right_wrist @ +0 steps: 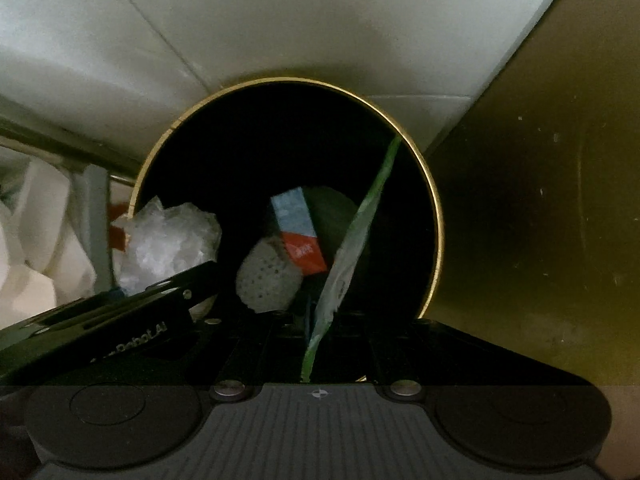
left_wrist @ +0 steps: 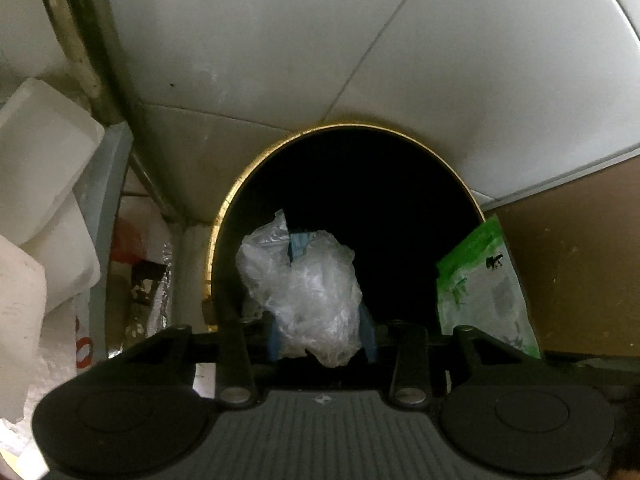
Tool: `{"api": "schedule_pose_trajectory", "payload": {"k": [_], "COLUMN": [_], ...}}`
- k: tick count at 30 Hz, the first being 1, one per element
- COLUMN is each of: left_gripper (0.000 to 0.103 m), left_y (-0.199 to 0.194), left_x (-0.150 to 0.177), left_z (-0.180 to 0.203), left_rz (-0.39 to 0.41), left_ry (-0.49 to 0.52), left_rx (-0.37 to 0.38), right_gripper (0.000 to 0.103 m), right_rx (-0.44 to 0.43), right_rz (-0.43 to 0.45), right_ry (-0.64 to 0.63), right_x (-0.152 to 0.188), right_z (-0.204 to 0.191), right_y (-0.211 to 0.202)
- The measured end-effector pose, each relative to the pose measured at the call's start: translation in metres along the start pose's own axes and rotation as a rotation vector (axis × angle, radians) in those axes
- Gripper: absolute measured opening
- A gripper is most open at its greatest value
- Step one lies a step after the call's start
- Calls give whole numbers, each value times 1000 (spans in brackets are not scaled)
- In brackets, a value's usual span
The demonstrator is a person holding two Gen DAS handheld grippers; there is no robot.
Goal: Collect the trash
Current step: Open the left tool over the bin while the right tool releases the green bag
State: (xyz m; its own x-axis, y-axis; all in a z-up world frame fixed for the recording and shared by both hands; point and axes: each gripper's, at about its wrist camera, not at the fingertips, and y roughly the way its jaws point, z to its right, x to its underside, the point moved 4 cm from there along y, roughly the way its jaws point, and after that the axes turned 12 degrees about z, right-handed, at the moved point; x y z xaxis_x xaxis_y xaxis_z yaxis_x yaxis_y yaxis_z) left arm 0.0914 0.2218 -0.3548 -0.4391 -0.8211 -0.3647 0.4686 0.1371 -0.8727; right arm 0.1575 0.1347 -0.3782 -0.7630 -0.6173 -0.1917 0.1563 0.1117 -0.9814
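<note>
Left claw (left_wrist: 322, 332): black body, ribbed grey plate at centre with a small white cross mark, a round black disc at each side. Two black link arms pinned with silver rivets; blue pads on the fingers (left_wrist: 370, 332). Right claw (right_wrist: 310, 344): same ribbed grey plate with a crosshair mark, twin black discs, two silver rivets. White lettering, partly legible, on the left claw's black side plate in the right wrist view.
</note>
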Motion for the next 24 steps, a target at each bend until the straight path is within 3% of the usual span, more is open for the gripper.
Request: {"api": "schedule_pose_trajectory", "payload": {"k": [16,24], "left_gripper": [44,55], "left_y": [11,4], "left_x": [2,0], "left_z": [7,12], "left_rz": [-22,13], "left_ry": [25,61], "left_rx": [-9,-28], "right_gripper": [21,33], "right_rx": [115,139], "right_rz": [-56,-46], "right_ry": [-57,-48], "right_x": [-2,3], "right_z": [-4,2], "right_y": [16,11]}}
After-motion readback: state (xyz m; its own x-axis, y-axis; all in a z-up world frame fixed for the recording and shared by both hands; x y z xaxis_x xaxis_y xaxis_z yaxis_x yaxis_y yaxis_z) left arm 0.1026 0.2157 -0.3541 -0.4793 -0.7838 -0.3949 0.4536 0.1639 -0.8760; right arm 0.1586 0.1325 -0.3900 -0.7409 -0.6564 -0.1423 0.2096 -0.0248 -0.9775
